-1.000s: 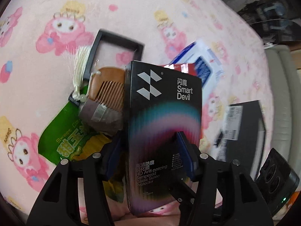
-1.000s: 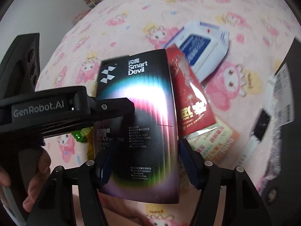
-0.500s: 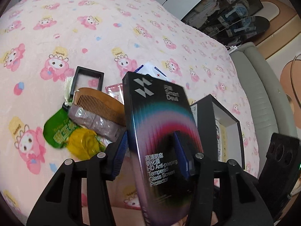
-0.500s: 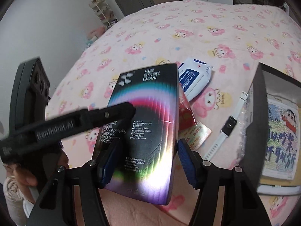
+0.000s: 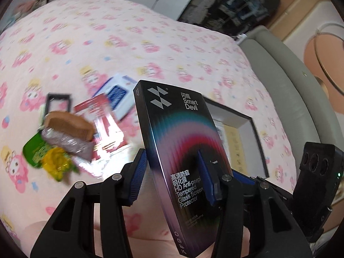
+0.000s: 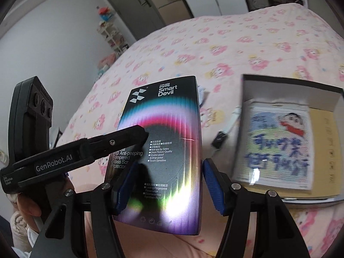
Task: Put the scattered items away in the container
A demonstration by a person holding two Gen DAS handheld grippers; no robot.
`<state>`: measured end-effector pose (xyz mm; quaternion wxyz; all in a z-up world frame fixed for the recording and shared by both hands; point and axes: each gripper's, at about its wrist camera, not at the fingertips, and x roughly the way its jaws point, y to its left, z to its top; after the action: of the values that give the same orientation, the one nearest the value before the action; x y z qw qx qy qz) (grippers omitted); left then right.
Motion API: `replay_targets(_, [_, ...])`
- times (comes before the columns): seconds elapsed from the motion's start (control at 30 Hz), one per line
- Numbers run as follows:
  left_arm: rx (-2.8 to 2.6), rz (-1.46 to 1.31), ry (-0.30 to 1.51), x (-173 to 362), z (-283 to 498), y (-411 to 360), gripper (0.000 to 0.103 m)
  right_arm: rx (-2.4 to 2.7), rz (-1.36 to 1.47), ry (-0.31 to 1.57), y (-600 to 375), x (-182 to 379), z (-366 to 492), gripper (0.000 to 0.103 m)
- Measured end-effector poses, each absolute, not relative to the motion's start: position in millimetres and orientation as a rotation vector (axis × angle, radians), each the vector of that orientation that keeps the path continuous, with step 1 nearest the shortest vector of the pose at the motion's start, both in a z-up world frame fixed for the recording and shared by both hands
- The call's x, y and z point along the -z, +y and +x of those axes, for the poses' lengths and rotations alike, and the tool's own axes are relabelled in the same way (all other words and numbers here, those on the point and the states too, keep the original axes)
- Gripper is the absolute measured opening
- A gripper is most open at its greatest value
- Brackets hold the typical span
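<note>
Screen protector box [image 5: 182, 161] hides near corner of open container [image 5: 243, 126] and part of bed [image 5: 129, 43] behind it. Comb [image 5: 68, 124] and snack packets [image 5: 53, 157] smeared by blur, print unreadable. Drawing inside container [image 6: 279, 142] blurred too. Left tool [image 5: 174, 174] cut off by bottom edge; far pad's contact unclear.

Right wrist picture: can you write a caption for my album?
Two grippers carry a Smart Devil box over the pink bed toward the open container.
</note>
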<state>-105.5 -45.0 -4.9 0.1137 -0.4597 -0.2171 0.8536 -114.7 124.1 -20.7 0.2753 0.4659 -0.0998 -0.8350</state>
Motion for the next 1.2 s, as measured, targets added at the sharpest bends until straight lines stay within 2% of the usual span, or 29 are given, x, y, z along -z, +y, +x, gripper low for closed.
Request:
replay_targets(0.23, [-2.412,-1.348,-0.477,-11,-140,30,0.048,2.342,1.234,-0.282,192,8,-122,0.058])
replay_targets(0.47, [-2.323,-1.408,-0.373,9,-172,93,0.048,2.382,1.283,-0.395,250,32,-136,0.058])
replay_targets(0.97, [-2.208,-1.482,-0.418,48,-213,145,0.049,2.43,1.348,-0.531,306,59,-163,0.058])
replay_targets(1.2, [-2.179,-1.54,-0.43,65,-221,157,0.05,2.441,1.423,-0.53,315,73,-174,0.059])
